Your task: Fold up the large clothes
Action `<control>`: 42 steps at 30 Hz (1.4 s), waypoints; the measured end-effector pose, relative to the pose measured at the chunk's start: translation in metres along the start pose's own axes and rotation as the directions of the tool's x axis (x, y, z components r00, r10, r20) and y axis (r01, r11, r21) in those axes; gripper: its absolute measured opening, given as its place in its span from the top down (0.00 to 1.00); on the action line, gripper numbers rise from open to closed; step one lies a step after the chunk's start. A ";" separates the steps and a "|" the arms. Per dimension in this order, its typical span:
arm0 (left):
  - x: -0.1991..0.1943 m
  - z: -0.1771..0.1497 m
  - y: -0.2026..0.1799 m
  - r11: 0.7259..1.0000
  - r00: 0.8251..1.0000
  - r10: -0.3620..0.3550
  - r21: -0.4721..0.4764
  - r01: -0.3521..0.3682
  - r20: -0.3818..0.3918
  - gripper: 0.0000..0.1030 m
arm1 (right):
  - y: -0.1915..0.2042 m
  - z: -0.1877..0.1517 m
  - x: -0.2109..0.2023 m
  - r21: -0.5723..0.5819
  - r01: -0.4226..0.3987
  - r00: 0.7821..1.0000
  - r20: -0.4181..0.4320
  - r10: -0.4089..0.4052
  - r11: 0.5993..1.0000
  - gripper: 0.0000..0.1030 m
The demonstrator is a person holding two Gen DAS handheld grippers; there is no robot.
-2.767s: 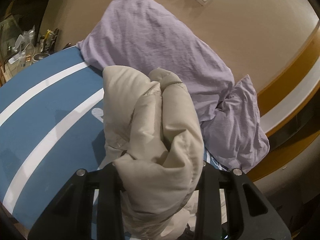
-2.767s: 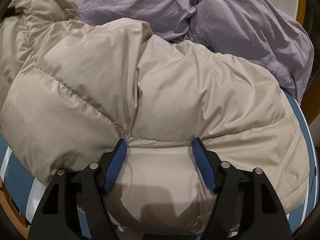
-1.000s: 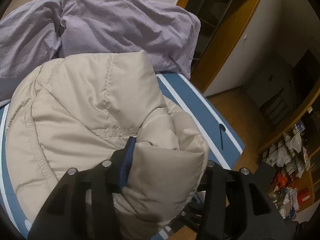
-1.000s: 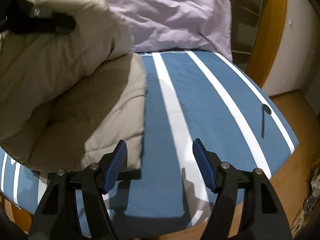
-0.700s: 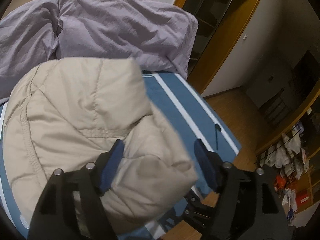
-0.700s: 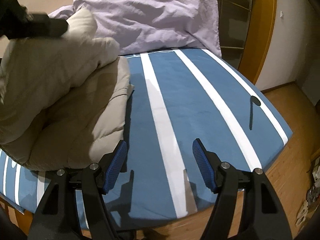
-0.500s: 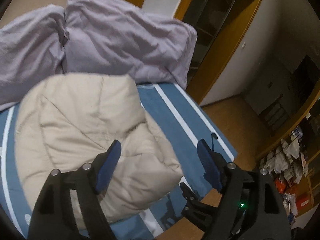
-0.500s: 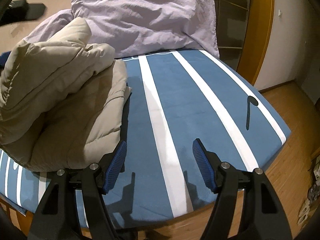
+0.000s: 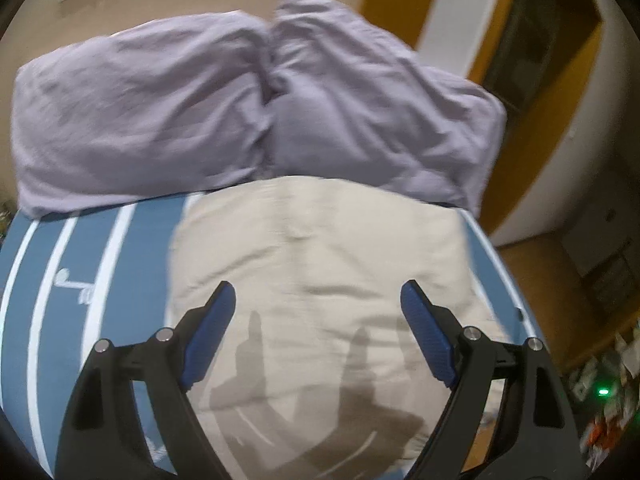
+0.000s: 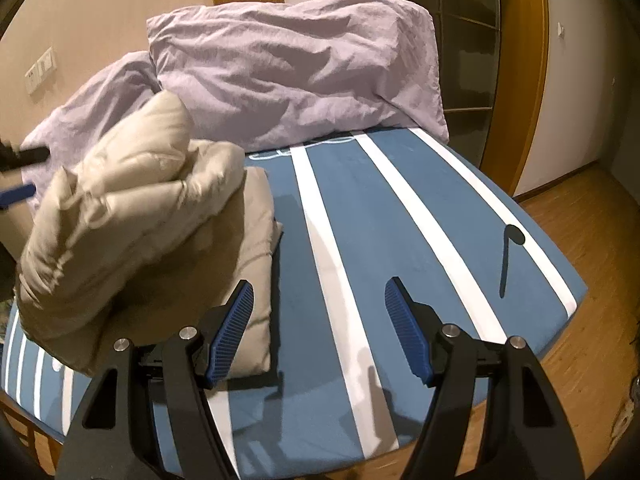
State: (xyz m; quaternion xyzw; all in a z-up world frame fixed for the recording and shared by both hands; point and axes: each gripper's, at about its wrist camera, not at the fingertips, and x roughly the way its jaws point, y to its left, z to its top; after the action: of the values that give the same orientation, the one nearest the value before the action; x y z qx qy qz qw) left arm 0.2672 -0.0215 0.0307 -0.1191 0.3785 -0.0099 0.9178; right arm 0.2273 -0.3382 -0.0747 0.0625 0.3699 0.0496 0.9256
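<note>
- The jacket (image 10: 132,216), beige and puffy, lies bundled on the left part of the bed (image 10: 400,208), its far edge touching the pillows (image 10: 288,76). The top layer bulges up over a flatter layer beneath.
- The left gripper (image 9: 318,304) hangs over the jacket (image 9: 316,264) with its jaws spread wide and nothing between them; its shadow falls on the fabric.
- The right gripper (image 10: 320,300) is also spread and empty, over bare blue-and-white striped cover just right of the jacket's edge.
- Risk, as I judge it: the padding is springy, so with nothing pinning it the fold may puff open or the top layer slide off. A pinch on one slick layer alone would drag the bundle apart.
- Around: the two lilac pillows (image 9: 256,104) crowd the far side, leaving no room to push the jacket that way. A small dark object (image 10: 510,252) lies on the cover near the right edge, well clear. Beyond is wooden floor (image 10: 592,280).
</note>
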 end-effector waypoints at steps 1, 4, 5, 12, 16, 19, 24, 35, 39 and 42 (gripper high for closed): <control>0.002 0.000 0.010 1.000 1.000 0.016 -0.016 -0.016 -0.002 0.18 | 0.001 0.002 0.000 0.000 -0.001 1.000 0.000 0.001 1.000 0.32; 0.011 -0.001 0.032 0.997 0.999 0.046 -0.064 -0.048 -0.021 0.18 | 0.002 0.006 -0.002 0.005 0.002 1.000 -0.001 -0.002 1.000 0.32; 0.015 -0.002 0.036 0.996 0.998 0.052 -0.075 -0.054 -0.031 0.18 | 0.002 0.007 -0.002 0.006 0.004 1.000 0.000 -0.004 1.000 0.32; 0.038 -0.020 0.031 0.997 0.996 0.054 -0.055 -0.058 -0.074 0.20 | -0.004 0.020 -0.009 0.039 0.020 1.000 0.008 -0.020 0.999 0.32; 0.047 -0.024 0.016 0.998 0.995 0.067 -0.014 -0.068 -0.079 0.20 | -0.004 0.031 -0.018 0.053 0.000 1.000 0.028 -0.002 0.999 0.32; 0.054 -0.026 0.007 0.997 0.993 0.083 0.017 -0.081 -0.083 0.20 | 0.001 0.037 -0.024 0.050 -0.025 0.999 0.044 0.023 0.998 0.33; 0.065 -0.030 -0.007 0.991 0.990 0.114 0.074 -0.108 -0.083 0.20 | 0.021 0.043 -0.027 0.008 -0.080 0.995 0.054 0.079 0.997 0.37; 0.074 -0.037 -0.009 0.986 0.990 0.125 0.117 -0.117 -0.069 0.20 | 0.075 0.034 -0.008 -0.108 -0.183 0.983 -0.006 0.183 0.977 0.65; 0.075 -0.038 -0.007 0.987 0.990 0.119 0.118 -0.110 -0.071 0.20 | 0.083 0.029 0.002 -0.126 -0.181 0.983 -0.031 0.179 0.975 0.67; 0.076 -0.038 -0.007 0.987 0.991 0.117 0.120 -0.108 -0.071 0.20 | 0.084 0.025 0.010 -0.131 -0.168 0.985 -0.045 0.164 0.977 0.67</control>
State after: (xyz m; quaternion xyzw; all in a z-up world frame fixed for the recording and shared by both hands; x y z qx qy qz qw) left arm 0.2954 -0.0444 -0.0464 -0.0437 0.4191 0.0155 0.9068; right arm 0.2480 -0.2562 -0.0506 0.0298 0.3748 0.1526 0.9140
